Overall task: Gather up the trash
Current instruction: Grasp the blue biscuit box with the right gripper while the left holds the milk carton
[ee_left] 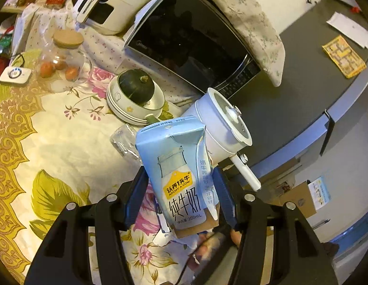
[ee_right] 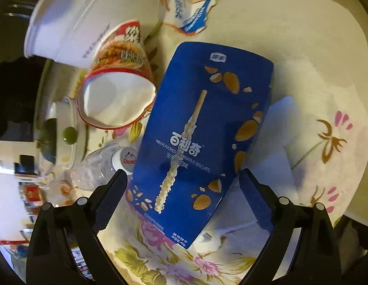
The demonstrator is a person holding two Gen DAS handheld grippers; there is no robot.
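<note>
My left gripper (ee_left: 181,197) is shut on a light blue milk carton (ee_left: 176,166) and holds it above the floral tablecloth (ee_left: 53,147). My right gripper (ee_right: 181,194) is open around a blue biscuit box (ee_right: 200,133) that lies on the table; the fingers flank its lower end without visibly pressing it. A red and white instant noodle cup (ee_right: 117,87) lies on its side left of the box. A crushed clear plastic bottle (ee_right: 101,166) lies below the cup. A torn blue and white wrapper (ee_right: 188,9) lies beyond the box.
A white electric pot (ee_left: 222,128) stands just behind the carton, also in the right wrist view (ee_right: 72,16). Stacked bowls with a dark squash (ee_left: 136,95), a glass jar (ee_left: 63,57), a microwave (ee_left: 191,40) and an air fryer (ee_left: 112,2) fill the back. White tissue (ee_right: 279,142) lies under the box.
</note>
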